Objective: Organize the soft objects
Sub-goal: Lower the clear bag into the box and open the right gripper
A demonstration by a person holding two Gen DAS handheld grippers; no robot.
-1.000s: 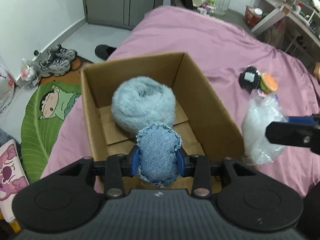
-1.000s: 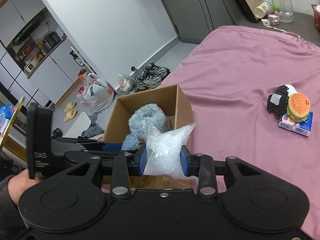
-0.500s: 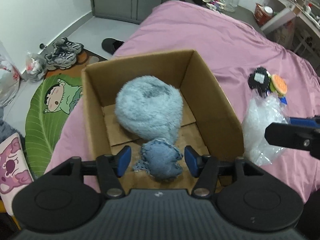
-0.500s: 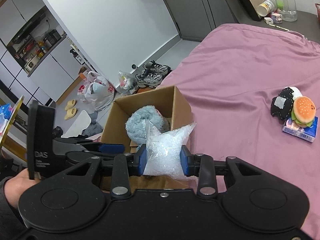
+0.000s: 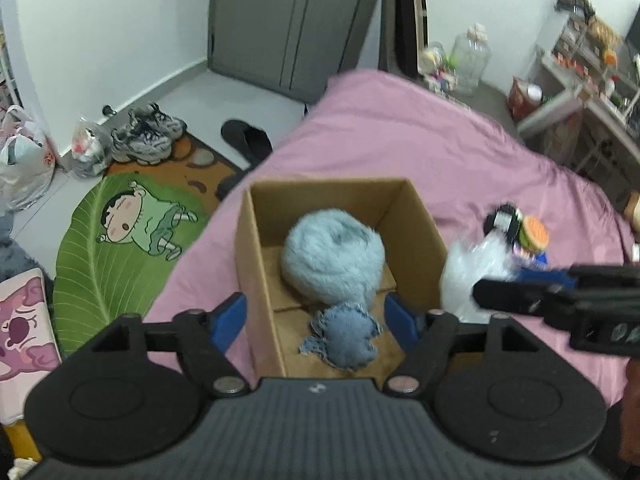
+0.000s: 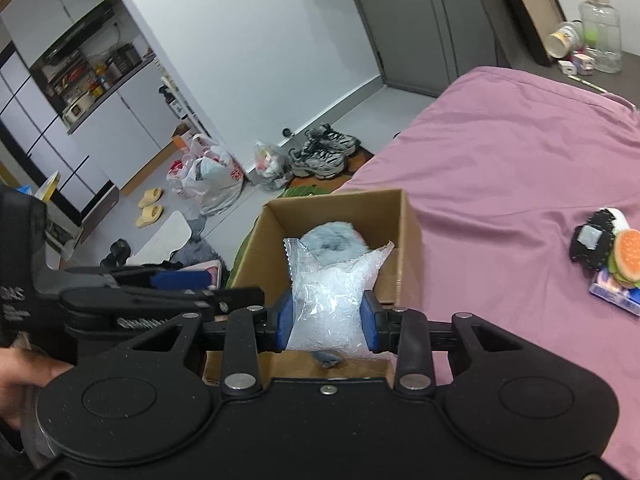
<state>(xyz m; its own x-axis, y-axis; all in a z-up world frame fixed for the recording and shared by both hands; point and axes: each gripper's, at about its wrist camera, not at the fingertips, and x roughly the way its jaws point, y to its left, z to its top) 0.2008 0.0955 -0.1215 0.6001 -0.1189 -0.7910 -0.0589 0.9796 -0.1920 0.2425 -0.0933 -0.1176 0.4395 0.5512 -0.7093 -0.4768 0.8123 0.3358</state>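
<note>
Denim pouch lies loose in the cardboard box at frame centre, below the fluffy ball; my left tool is opening, empty. My right tool clamps the plastic bag above the box, ready to drop it.

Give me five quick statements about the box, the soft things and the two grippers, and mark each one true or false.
1. The denim pouch lies inside the cardboard box. True.
2. The left gripper is clamped on the denim pouch. False: its jaws are opening and stand clear of the pouch, which lies in the box below.
3. The right gripper holds a clear plastic bag. True.
4. The fluffy blue ball sits on the pink bedspread beside the box. False: it is in the box.
5. The burger toy is in the box. False: it lies on the bedspread.
</note>
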